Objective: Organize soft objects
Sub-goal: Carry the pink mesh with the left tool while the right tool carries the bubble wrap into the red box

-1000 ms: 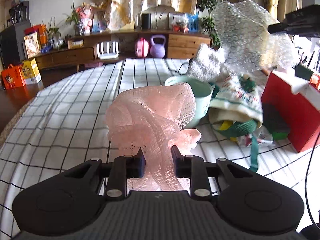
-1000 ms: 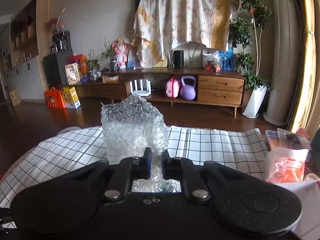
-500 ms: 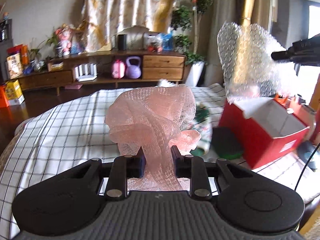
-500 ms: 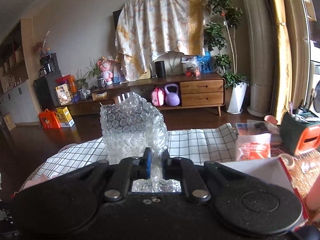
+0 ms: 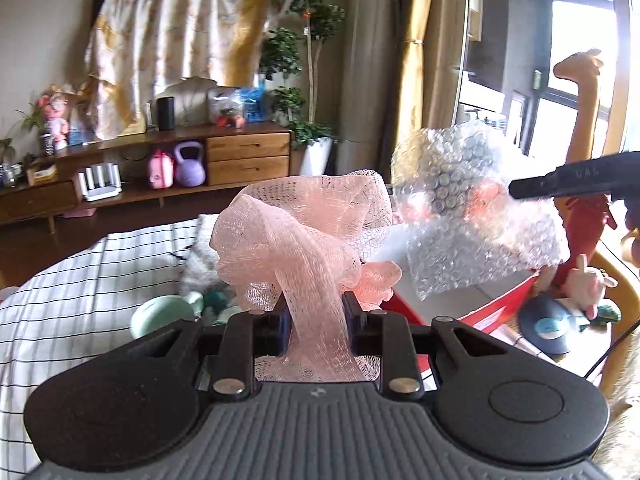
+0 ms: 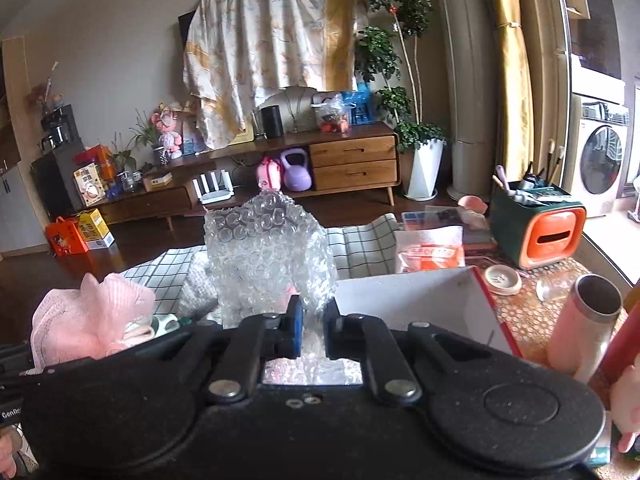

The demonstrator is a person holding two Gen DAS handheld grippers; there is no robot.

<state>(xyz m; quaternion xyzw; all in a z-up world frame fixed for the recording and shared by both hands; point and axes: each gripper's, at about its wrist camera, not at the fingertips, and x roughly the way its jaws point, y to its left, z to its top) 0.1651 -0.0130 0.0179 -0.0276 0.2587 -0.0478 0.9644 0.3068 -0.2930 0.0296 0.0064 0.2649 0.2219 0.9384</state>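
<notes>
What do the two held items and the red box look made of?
Pink mesh in the left claw: likely nylon netting, open weave, translucent folds. Bubble wrap in the right claw: clear glossy plastic film, rows of air cells. Red box: probably cardboard, thin stiff walls, matte white inside.

Ahead stands a long wooden sideboard point(image 6: 280, 160) with two drawers point(image 6: 354, 164), against a pale wall point(image 6: 100, 40). A patterned cloth point(image 6: 272, 48) drapes over something above it. A purple kettlebell point(image 6: 295, 170) sits in its open shelf. To the right rises a tall potted plant point(image 6: 400, 80), then a column point(image 6: 468, 80) and yellow curtains point(image 6: 516, 80). Far right, daylight falls by a washing machine point(image 6: 600, 156). The floor point(image 6: 140, 240) is dark wood.
</notes>
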